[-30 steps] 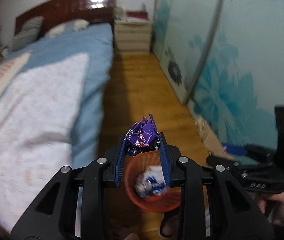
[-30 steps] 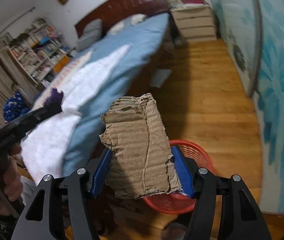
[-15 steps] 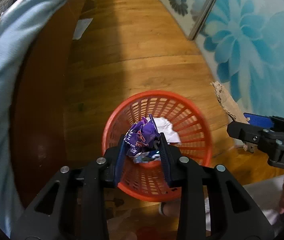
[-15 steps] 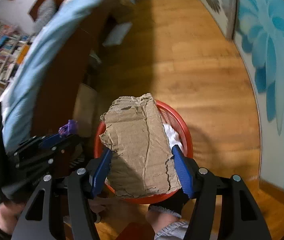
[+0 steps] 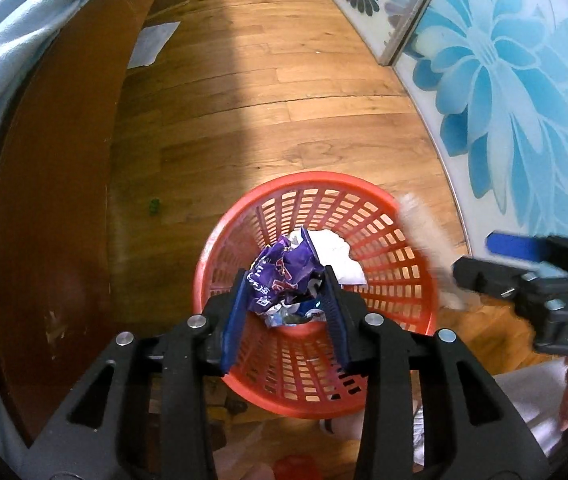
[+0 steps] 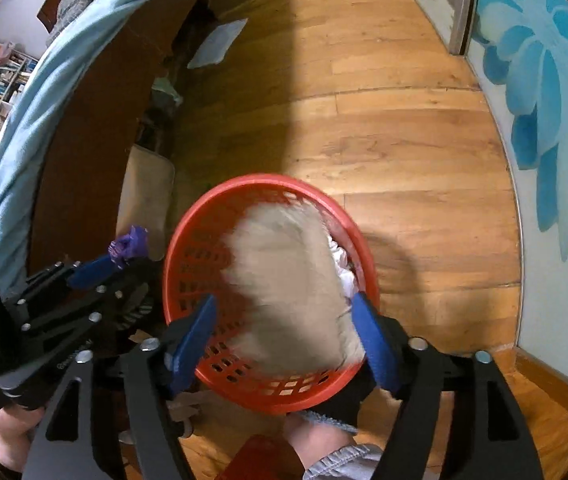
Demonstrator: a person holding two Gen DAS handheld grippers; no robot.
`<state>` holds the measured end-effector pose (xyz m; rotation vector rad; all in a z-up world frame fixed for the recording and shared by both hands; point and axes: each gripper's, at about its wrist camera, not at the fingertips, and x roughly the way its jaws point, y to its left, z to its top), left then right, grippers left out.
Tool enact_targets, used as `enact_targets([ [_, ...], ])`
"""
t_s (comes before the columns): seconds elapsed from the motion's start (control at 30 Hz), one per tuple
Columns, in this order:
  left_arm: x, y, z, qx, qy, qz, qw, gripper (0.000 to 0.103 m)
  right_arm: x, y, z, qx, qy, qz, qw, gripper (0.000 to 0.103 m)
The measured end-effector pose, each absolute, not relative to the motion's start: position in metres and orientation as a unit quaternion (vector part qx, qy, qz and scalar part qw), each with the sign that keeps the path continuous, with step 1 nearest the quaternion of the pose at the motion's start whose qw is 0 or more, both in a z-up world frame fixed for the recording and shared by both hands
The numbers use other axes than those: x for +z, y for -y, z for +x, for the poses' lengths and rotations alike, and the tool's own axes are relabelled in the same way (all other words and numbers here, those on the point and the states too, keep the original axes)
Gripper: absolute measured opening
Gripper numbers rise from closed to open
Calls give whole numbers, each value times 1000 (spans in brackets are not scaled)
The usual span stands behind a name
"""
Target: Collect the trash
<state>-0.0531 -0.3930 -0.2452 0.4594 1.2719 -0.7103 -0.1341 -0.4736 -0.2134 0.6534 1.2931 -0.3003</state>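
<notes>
Purple wrapper: crumpled, clamped between your left gripper fingers, directly above the red basket opening. It sits toward the basket's 6 o'clock rim in the left wrist view, with white paper already inside below it.

Cardboard piece: motion-blurred over the basket mouth in the right wrist view. Your right gripper fingers are spread, with a clear gap on the left side; looks released and dropping, though the blur hides whether the right-hand finger touches it.

Step in hand, as I read it: dump both pieces.
- Left: nudge toward basket centre, 12 o'clock direction, before opening. You're close to the near rim and a light foil wrapper can bounce out.
- Open the fingers fully; crumpled foil tends to snag on the ribbed pads. A small shake should clear it.
- Right: hold above the rim until the cardboard settles. It's wide relative to the opening, so it may bridge the rim at 9 to 3 o'clock and block the wrapper.
- Keep the grippers apart; the left one sits at 9 o'clock of the basket in the right wrist view.

Surroundings: wooden floor, bed at 9 o'clock, floral panel at 3 o'clock.
</notes>
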Motion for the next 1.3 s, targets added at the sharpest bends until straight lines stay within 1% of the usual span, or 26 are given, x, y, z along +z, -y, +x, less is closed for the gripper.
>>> enact_targets([
  [0.03,-245,392,-53,-320,-576,208,723,44,-208,477,-136,-146,-586,288,743,80],
  [0.07,-244,392,-53,-318,-578,207,723,47,-207,481,-137,-151,-584,288,744,80],
  [0.13,-241,392,-53,-316,-577,204,725,70,-201,488,-141,-157,-574,298,747,80],
  [0.23,-230,391,-55,-316,-567,204,733,74,-185,496,-142,-163,-553,321,752,80],
  [0.3,-218,388,-56,-315,-559,202,740,79,-166,498,-138,-159,-532,339,759,81],
  [0.4,-194,377,-54,-319,-550,187,749,80,-131,491,-129,-148,-498,353,778,86],
  [0.53,-145,351,-49,-312,-520,174,776,84,-81,469,-112,-129,-456,355,806,90],
  [0.7,-74,285,-31,-290,-471,110,826,90,-18,419,-87,-91,-413,323,847,94],
  [0.83,-36,227,-17,-262,-437,92,856,93,16,371,-69,-64,-389,281,875,96],
  [0.97,-16,167,-11,-225,-418,70,877,94,35,317,-44,-25,-370,263,891,96],
  [1.1,-7,111,-6,-185,-406,57,893,96,49,256,-10,24,-369,234,899,96],
  [1.3,-8,41,1,-133,-400,24,907,97,64,166,24,93,-372,144,912,96],
])
